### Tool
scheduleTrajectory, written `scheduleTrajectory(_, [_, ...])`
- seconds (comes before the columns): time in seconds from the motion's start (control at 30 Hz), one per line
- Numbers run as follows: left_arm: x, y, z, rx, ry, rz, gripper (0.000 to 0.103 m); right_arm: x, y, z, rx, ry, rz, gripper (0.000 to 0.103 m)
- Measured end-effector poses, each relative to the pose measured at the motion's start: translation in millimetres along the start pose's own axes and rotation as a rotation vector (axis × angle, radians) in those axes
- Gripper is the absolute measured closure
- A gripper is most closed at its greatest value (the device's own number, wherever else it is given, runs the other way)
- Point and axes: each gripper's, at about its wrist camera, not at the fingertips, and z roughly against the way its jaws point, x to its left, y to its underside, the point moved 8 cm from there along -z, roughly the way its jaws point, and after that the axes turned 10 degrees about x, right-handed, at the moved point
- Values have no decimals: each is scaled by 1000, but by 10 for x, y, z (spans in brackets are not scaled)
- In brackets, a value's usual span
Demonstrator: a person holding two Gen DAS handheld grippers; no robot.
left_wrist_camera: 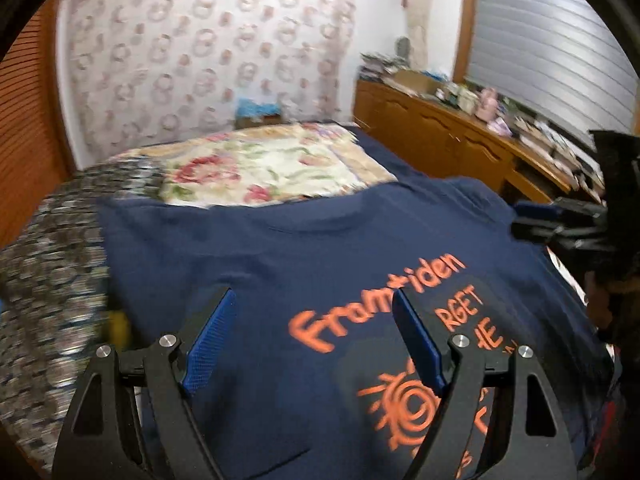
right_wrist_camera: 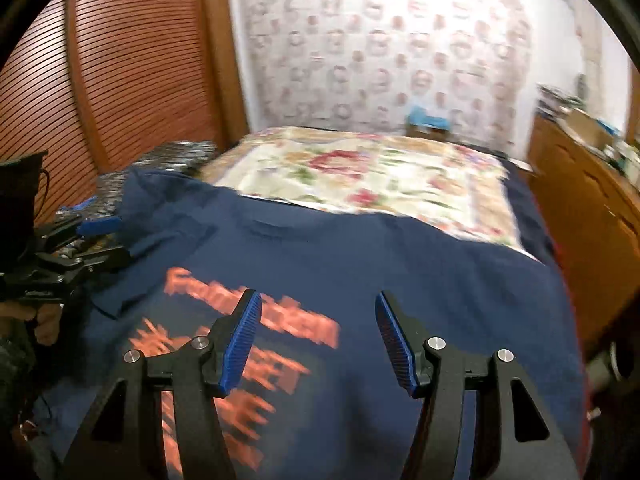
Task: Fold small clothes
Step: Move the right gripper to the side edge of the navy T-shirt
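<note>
A navy T-shirt point(left_wrist_camera: 280, 248) with orange lettering and a sun print lies spread flat on the bed, collar toward the far side. My left gripper point(left_wrist_camera: 313, 296) hovers over the print, jaws wide apart, with nothing between its blue pads. In the right wrist view my right gripper point(right_wrist_camera: 316, 298) stands open above the same T-shirt point(right_wrist_camera: 400, 264), also holding nothing. Each gripper shows in the other's view: the right gripper point(left_wrist_camera: 534, 222) at the shirt's right edge, the left gripper point(right_wrist_camera: 106, 240) at the shirt's left sleeve, held by a hand point(right_wrist_camera: 44, 320).
A floral blanket point(left_wrist_camera: 260, 168) covers the bed beyond the shirt, with a dark patterned spread point(left_wrist_camera: 48, 272) on the left. A cluttered wooden sideboard point(left_wrist_camera: 440, 128) runs along the right. A louvred wooden door point(right_wrist_camera: 120, 60) stands on the left.
</note>
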Motion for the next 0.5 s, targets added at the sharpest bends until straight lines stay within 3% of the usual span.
scheduleTrajectory(0.27, [-380, 89, -440, 116, 38, -109, 22, -927, 475, 300, 30, 174, -181, 42])
scheduleTrajectory(0.5, [-417, 184, -517, 165, 32, -132, 22, -1288, 740, 224, 76, 201, -316, 42])
